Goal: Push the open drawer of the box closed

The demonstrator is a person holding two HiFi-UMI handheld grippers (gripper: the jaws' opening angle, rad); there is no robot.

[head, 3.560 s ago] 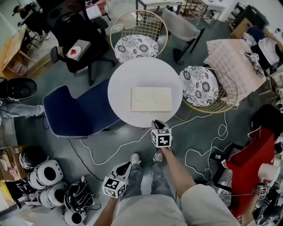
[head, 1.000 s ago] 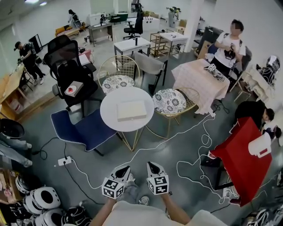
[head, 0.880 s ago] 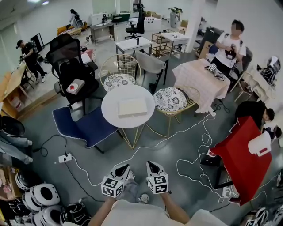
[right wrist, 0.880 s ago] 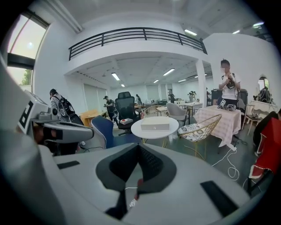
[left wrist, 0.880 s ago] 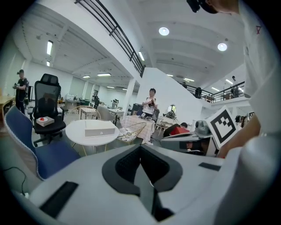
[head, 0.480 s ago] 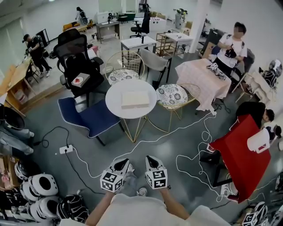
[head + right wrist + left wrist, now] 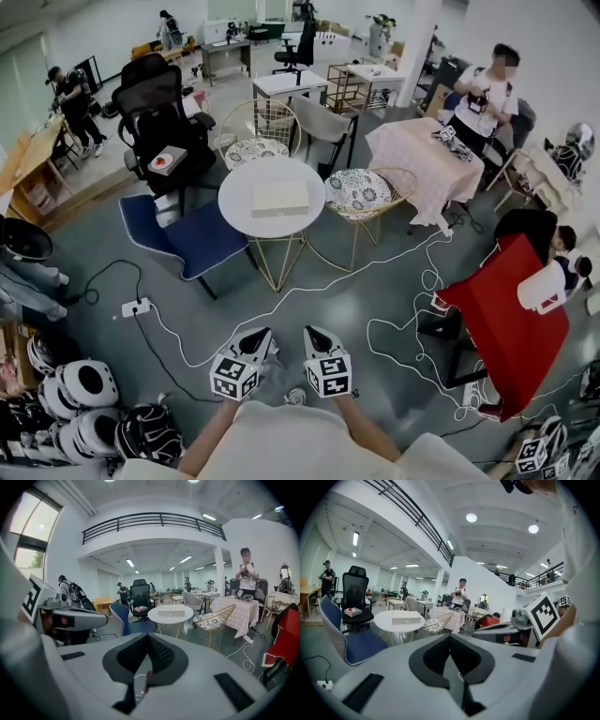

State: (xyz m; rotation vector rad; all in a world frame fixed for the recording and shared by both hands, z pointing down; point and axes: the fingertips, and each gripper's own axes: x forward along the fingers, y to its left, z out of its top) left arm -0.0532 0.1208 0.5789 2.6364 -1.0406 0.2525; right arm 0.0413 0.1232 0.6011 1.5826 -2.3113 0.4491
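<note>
Both grippers have come well away from the round white table (image 7: 239, 211) since I had the right one at its near edge, and over the last second the table has slid a little further up the head view. Now the left gripper (image 7: 262, 335) and the right gripper (image 7: 312, 333) hang side by side low in that view, close to my body, over the grey floor (image 7: 89, 239) and a loose white cable (image 7: 432, 277). Both point toward the table across a stretch of floor.

Through the left gripper view I see its jaws pressed together with nothing between them. The right gripper view shows the same: clenched and empty.

The flat white rectangular box (image 7: 280, 199) lies in the middle of the tabletop, one long side toward me, well apart from both grippers. At this size its front reads as one plain face, and I cannot make out the drawer's seam.

A dark blue padded chair (image 7: 178, 239) stands just beside the table on the left, and a gold wire chair with a patterned cushion (image 7: 361, 192) just beside it on the right. Behind, a black office chair (image 7: 155, 103) carries a small white box with a red mark (image 7: 169, 160). Further right a person (image 7: 483, 98) stands at a table with a pink checked cloth (image 7: 417, 150).
</note>
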